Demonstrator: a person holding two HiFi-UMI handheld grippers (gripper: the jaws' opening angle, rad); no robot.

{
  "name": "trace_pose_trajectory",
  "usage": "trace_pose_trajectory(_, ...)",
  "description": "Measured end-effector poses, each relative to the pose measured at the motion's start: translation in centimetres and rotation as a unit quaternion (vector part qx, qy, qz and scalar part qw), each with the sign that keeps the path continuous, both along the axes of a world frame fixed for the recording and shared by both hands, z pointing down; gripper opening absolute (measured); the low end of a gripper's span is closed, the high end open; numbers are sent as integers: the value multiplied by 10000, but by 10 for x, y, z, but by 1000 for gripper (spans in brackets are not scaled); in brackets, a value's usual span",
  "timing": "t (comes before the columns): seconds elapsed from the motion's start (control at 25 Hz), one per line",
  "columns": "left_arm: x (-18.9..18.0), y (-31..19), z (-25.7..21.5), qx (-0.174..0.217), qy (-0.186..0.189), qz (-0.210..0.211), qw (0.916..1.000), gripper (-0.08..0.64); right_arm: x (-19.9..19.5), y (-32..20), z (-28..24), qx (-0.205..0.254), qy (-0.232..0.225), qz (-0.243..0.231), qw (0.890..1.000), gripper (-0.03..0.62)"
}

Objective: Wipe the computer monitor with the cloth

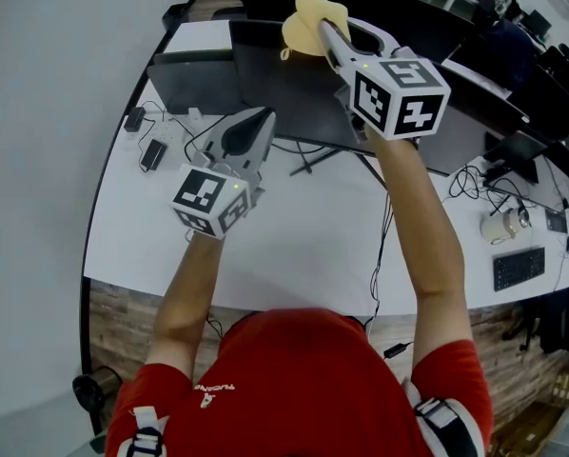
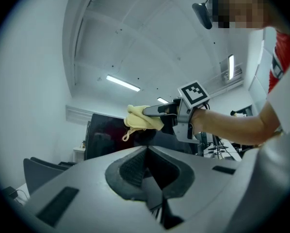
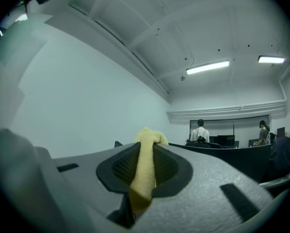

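Potentially, the right gripper (image 1: 324, 34), clamped on the yellow cloth (image 1: 308, 17), shoves the monitor (image 1: 284, 89) backwards; the left gripper (image 1: 264, 114) is closed and empty.

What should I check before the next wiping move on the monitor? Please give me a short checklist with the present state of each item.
1. Cloth is clamped in the right gripper: ok, the jaws are shut on it.
2. Cloth sticks out past the gripper tips, so fabric rather than plastic should meet the screen: ok.
3. Cloth is touching the monitor: cannot tell; it is up near the top edge.
4. Left gripper is shut and empty: ok.
5. Left gripper is clear of the wiping path: cannot tell; in the head view it overlaps the lower part of the screen.
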State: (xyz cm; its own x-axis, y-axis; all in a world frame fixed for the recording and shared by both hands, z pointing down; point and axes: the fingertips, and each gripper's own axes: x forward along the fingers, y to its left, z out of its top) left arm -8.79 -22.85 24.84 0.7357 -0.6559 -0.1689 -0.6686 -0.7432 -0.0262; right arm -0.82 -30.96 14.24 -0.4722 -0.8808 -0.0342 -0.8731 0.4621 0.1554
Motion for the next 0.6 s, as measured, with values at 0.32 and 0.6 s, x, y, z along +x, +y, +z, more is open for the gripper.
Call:
trace_pose_trajectory(0.32,43,12,5,-55,-27,24,10000,9,67,15,1,14,12,185,9998,60)
trace_pose_trajectory(0.6,76,25,5,-51,-24,41,10000,9,123,33,3,48,31,348,9994,60)
